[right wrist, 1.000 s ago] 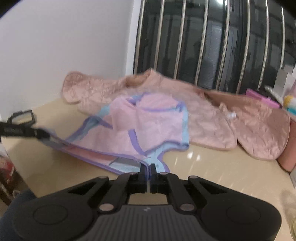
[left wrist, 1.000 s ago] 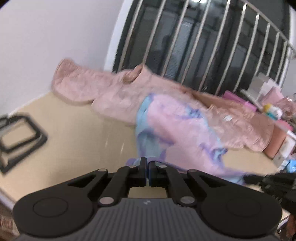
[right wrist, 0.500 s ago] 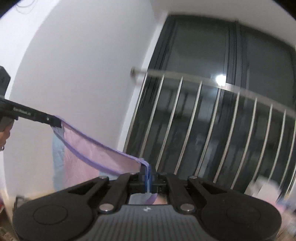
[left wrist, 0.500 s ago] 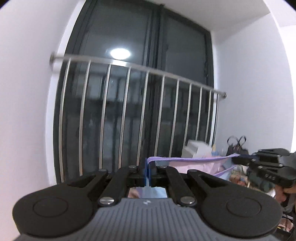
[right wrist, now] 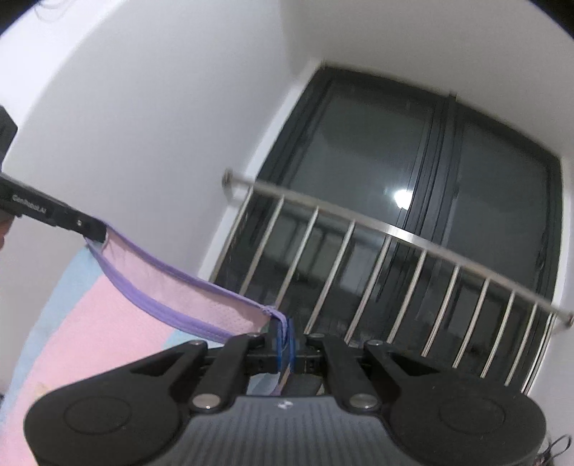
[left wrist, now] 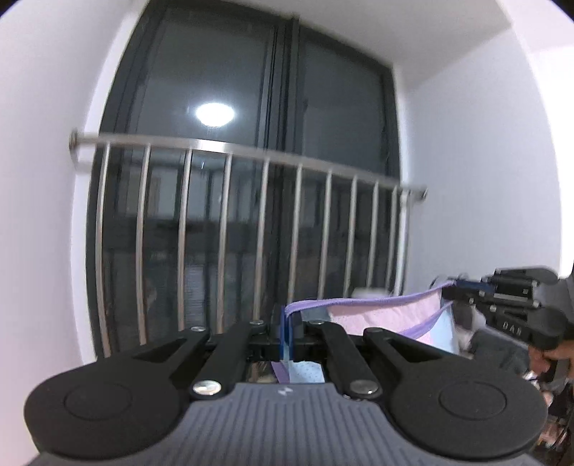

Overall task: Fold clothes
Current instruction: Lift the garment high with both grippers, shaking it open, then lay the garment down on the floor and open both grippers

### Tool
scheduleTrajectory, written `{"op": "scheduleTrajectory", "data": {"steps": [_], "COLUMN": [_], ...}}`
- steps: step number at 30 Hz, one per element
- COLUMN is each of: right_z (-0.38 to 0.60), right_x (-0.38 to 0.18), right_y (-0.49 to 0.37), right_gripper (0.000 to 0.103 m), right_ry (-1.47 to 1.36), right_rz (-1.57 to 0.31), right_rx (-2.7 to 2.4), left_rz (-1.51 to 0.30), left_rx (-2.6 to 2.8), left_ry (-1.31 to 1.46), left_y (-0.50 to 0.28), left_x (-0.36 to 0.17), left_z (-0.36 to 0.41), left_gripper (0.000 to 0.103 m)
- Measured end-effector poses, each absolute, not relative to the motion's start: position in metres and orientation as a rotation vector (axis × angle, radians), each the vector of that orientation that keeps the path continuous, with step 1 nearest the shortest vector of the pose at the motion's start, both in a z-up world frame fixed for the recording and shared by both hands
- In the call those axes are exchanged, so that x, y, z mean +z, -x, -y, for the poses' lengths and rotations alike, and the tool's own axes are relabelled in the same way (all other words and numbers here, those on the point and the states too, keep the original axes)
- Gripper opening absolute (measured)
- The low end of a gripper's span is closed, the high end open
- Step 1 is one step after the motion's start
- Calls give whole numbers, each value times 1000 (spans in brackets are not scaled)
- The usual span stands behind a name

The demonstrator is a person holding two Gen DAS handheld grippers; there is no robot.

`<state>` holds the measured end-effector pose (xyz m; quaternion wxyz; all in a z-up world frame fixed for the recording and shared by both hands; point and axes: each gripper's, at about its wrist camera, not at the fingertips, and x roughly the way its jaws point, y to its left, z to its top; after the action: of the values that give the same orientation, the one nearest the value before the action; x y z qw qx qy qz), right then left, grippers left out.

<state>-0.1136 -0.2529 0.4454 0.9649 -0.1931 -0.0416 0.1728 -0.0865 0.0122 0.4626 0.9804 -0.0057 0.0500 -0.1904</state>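
Pink mesh garment with purple trim and pale blue panels (right wrist: 172, 290) hangs in the air, stretched between the two tools. At its left end the left gripper (left wrist: 288, 324) is clamped on the purple hem; at its right end the right gripper (right wrist: 285, 331) pinches the trim likewise. Behind stands a steel railing (left wrist: 251, 150) before a dark window (left wrist: 337, 118)

White walls (left wrist: 39, 179) all round, ceiling (right wrist: 430, 32) white too. Big dark window (left wrist: 251, 143) w/ black frame, centre post between two panes. Steel railing (left wrist: 229, 150) across its lower half, vertical bars. Round lamp reflection (left wrist: 214, 114) in the glass. Blurry clutter in the right corner.
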Motion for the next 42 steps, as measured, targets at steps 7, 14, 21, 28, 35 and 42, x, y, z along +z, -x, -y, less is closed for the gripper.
{"op": "scheduleTrajectory", "data": {"steps": [7,14,21,28,35,42], "right_z": [228,195,211,207,223,252], "right_x": [370,346,374,221,37,4], "right_y": [-54,-135,-71,-23,32,105], "right_gripper": [2,2,2,2,1,27], "right_ry": [399,389,353,453,375,269], "right_rz": [-139,-21,155,-112,-461,-600], "right_rx": [303,140,200,338,421,488], "left_rz": [-293,-114,41,-201,-500,-540], "left_rx": [-245,-198,-170,-127,-158,-281], "left_ry": [-62,-56,-106,-146,54,160], "left_y": [-75,-109,-31,38,116,164], "left_x": [366,399,407,200,30,55], "left_z": [3,1,-4,4,-3,-36], "left_gripper": [2,1,1,2,18,58]}}
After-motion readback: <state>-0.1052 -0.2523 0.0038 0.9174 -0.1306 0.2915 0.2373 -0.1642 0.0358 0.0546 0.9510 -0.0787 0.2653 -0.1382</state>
